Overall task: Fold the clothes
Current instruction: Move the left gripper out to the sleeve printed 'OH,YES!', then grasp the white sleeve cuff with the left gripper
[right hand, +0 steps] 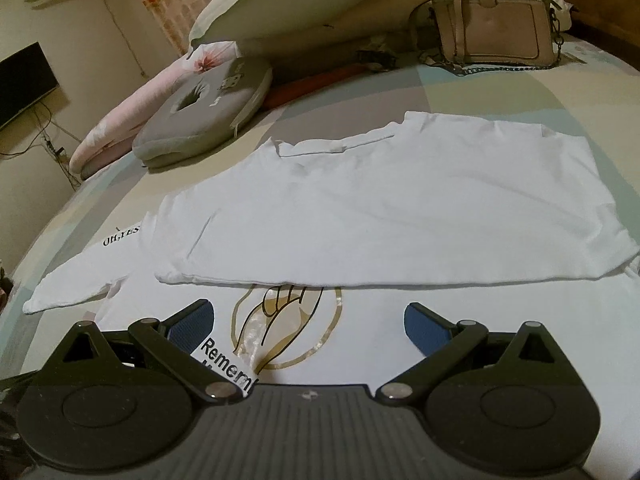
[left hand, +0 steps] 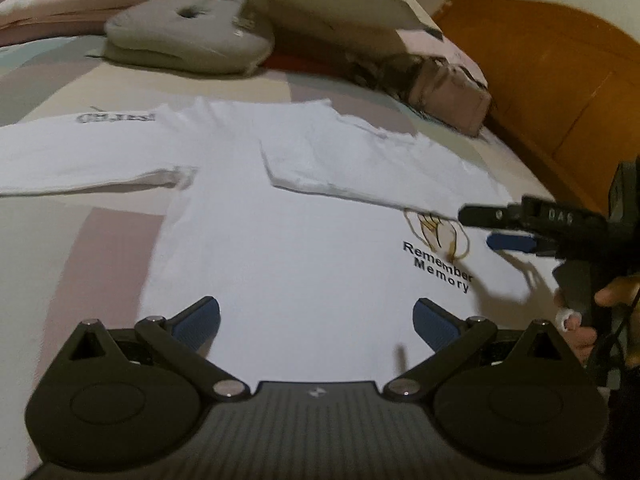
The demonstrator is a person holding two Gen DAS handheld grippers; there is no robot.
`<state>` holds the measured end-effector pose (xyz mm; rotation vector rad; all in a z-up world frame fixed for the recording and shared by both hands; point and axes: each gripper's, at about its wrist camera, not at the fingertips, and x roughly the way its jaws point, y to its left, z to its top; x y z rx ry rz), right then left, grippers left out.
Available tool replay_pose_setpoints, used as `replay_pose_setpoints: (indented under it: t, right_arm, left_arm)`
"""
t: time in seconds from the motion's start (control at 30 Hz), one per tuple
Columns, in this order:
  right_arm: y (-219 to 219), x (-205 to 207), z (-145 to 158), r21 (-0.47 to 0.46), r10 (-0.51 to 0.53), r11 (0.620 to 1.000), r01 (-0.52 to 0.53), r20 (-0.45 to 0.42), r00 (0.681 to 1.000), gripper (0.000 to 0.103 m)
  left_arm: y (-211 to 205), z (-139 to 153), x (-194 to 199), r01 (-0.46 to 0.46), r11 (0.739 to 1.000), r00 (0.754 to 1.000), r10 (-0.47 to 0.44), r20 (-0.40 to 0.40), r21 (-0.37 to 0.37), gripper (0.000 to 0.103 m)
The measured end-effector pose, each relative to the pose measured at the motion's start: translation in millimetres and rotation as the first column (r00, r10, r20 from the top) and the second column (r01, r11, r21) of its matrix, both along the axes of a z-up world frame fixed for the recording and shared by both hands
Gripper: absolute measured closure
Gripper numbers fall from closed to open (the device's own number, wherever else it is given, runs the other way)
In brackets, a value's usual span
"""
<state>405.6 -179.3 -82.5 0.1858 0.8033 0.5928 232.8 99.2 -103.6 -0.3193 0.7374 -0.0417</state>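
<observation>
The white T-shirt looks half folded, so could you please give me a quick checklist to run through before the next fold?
1. T-shirt lying flat on the bed: ok.
2. One side already folded over the body: ok.
3. Sleeve printed "UH,YES" folded in: not ok, it lies spread out.
4. Left gripper open and empty: ok.
5. Right gripper open and empty: ok.
6. Handbag and grey cushion clear of the shirt: ok.
</observation>
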Motion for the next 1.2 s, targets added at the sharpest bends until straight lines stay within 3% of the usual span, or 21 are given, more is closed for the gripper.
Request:
replay_pose_setpoints:
  t: [0.2, 0.33, 0.47, 0.53, 0.77, 0.87, 0.97, 1.2]
  right_arm:
    - [4.4, -2.2, -1.2, -0.006, 0.000, 1.000, 0.000, 0.020, 1.000, 0.000]
    - [5.5, -7.8, 2.2, 0.058, 0.024, 0.998, -0.027, 0.052, 0.998, 0.000]
    - [10.3, -24.5, 14.1, 0.171, 0.127, 0.974, -0.149, 0.132, 0.983, 0.000]
    - [17.3, -36.4, 20.0, 0.185, 0.177, 0.960, -0.211, 0.186, 0.967, 0.000]
    - [55.2, -74.9, 24.1, -0.007, 0.341, 0.933, -0.359, 0.334, 0.879, 0.000]
    - [62.9, -79.8, 21.7, -0.063, 0.372, 0.925, -0.375, 0.351, 0.859, 0.000]
    - [62.6, -77.8, 19.0, -0.062, 0.367, 0.927, -0.369, 0.341, 0.865, 0.000]
    - [48.1, -61.7, 13.7, 0.041, 0.280, 0.952, -0.303, 0.276, 0.919, 0.000]
  left_arm:
    - [50.5, 18.4, -17.6, -0.155, 0.988, 0.980, 0.156, 0.121, -0.017, 0.001]
    - [87.5, 21.4, -22.4, -0.245, 0.969, 0.957, 0.239, 0.167, 0.019, 0.001]
    - [124.5, 17.0, -25.5, -0.322, 0.946, 0.933, 0.309, 0.185, 0.042, 0.001]
    - [143.7, 12.1, -25.9, -0.363, 0.931, 0.918, 0.352, 0.181, 0.031, 0.001]
    - [204.1, -5.9, -30.2, -0.479, 0.877, 0.869, 0.479, 0.125, -0.030, 0.001]
    - [223.9, -12.4, -34.1, -0.504, 0.862, 0.852, 0.507, 0.134, -0.057, 0.001]
    - [243.2, -13.7, -34.8, -0.501, 0.856, 0.847, 0.515, 0.129, -0.131, 0.001]
    - [274.4, -13.5, -24.0, -0.492, 0.834, 0.843, 0.528, 0.102, -0.249, 0.001]
